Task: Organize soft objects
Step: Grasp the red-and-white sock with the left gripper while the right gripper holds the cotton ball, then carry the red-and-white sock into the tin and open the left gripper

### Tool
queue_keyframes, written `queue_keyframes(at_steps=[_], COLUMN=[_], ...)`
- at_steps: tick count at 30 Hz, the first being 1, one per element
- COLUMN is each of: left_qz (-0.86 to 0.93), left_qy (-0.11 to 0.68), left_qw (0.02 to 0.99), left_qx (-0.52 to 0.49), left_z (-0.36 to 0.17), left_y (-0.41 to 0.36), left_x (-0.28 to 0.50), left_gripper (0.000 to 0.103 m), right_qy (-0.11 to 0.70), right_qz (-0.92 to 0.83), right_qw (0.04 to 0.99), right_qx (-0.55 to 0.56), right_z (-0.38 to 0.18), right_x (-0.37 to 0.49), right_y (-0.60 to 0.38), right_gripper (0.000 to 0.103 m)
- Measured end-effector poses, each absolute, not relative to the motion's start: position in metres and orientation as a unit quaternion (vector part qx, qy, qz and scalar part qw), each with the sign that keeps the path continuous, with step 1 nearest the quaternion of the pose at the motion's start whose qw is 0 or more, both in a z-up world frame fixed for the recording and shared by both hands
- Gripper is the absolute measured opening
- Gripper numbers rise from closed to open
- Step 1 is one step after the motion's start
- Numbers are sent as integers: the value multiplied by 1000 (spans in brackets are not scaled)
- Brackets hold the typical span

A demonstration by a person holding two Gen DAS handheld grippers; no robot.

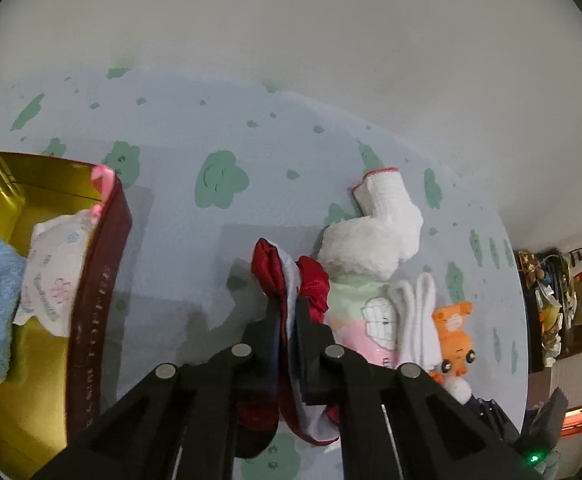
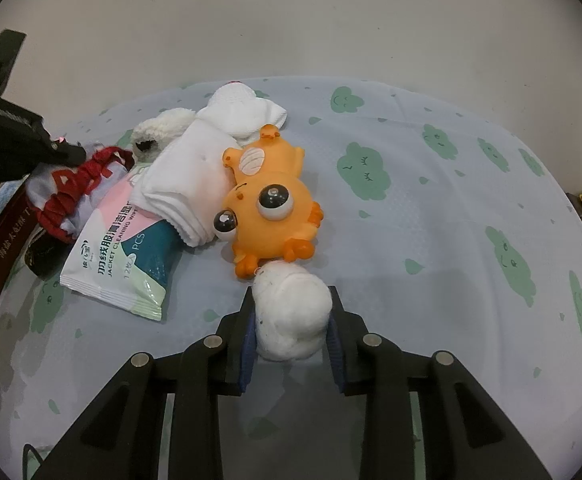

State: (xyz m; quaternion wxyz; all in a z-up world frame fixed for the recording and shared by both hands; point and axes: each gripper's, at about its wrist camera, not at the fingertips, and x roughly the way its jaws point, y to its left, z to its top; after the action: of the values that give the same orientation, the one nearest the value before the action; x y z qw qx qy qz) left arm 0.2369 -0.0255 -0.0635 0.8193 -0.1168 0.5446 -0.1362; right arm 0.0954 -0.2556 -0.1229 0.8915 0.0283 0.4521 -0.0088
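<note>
The left tool (image 1: 287, 320) is clenched on a red-and-white cloth (image 1: 287, 276), its length running along the fingers, beside the open gold tin (image 1: 3, 184). The right tool (image 2: 293, 320) grasps a white fluffy ball (image 2: 291, 312) on the surface (image 2: 431, 220), touching the orange toy (image 2: 271, 208).

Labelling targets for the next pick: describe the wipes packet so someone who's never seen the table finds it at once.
On the cloud-print tablecloth, find the pile of soft things left of centre. At its near edge lies the wipes packet, flat, partly under the folded white cloth and left of the orange toy. It is the only printed plastic pouch: white, pink and teal, marked JACKET CLEANING.
</note>
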Motion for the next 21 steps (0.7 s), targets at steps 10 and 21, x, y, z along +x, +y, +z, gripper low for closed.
queue_keyframes(at_steps=[10, 21], left_qz=[-151, -134], left_qy=[520, 496], left_qw=[834, 854], left_qx=[-102, -79], left_z=[-26, 5], left_y=[-21, 5], left_x=[216, 198], left_gripper=[6, 6], right_qy=[452, 452], right_qz=[-9, -9], right_qw=[891, 892], right_qx=[27, 25], right_z=[-123, -124], right_x=[96, 96], right_y=[-255, -255], right_gripper=[30, 30])
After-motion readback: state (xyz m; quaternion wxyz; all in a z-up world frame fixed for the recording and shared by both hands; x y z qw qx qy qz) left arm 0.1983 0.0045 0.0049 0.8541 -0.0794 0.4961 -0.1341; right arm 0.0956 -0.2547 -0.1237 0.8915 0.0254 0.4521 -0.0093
